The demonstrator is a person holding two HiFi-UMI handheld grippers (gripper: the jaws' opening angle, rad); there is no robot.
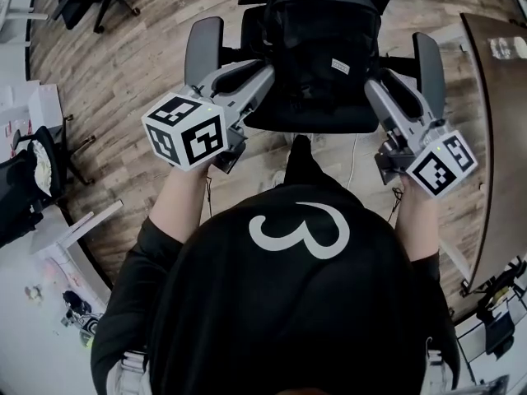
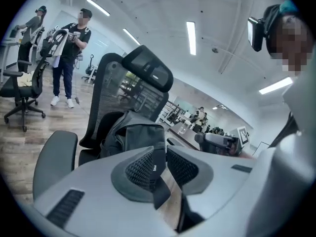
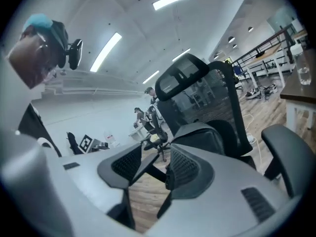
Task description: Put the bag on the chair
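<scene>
While bag [image 1: 317, 39] is sitting on chair [image 1: 309, 122] | left gripper [image 2: 159, 157] jaws are straddling a strap [image 2: 160, 191], part-open | right gripper [image 3: 157, 152] jaws are gaping | floor [image 1: 123, 64] is lying open upper left

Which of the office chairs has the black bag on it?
The chair straight ahead, top centre of the head view: the bag sits on its seat. The chairs at top left and far left lack it.

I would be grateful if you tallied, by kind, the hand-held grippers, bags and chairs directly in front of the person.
hand-held grippers: 2 (left hand-held gripper, right hand-held gripper)
bag: 1
chair: 1
Total: 4
</scene>
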